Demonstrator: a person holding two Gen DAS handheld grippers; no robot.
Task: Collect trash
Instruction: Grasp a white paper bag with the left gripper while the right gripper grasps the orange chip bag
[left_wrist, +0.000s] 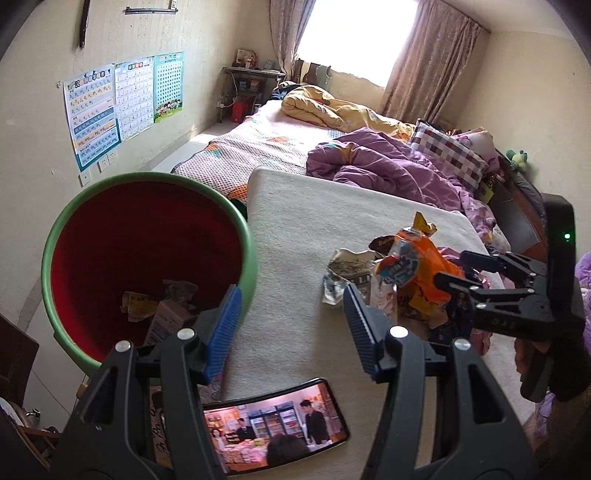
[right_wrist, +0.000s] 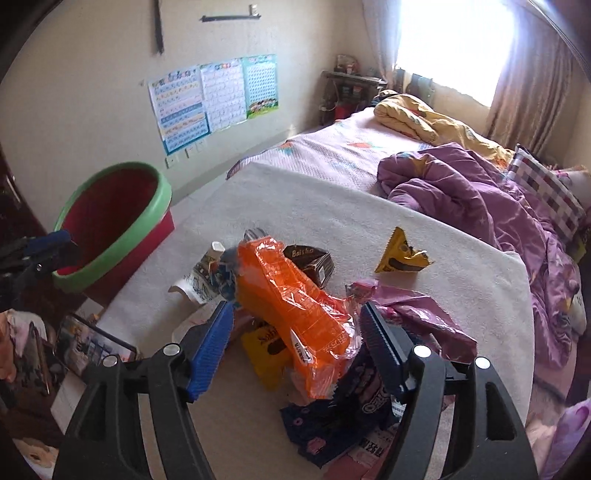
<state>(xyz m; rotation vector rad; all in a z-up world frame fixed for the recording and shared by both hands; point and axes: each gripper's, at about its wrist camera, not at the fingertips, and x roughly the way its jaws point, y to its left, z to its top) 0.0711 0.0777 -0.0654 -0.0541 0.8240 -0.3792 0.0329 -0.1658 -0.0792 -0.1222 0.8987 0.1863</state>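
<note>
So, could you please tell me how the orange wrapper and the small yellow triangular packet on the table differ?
The orange wrapper is large, translucent and crumpled; the yellow triangular packet is small, opaque and holds its shape. The orange wrapper lies in the pile, between the fingers of the open right gripper; the yellow packet sits alone, apart from the pile. Both rest on the white table cover, not yet in the bin.

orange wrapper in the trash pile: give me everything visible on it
The orange wrapper is a crinkled, glossy, see-through plastic bag, the biggest piece in the pile on the white mat. It lies slanted, its torn upper end raised, draped over a yellow packet and a dark blue packet, with a brown box behind. The right tongs straddle its lower part, open, not clamping. In the left wrist view it also overlaps a blue-and-white wrapper.
</note>
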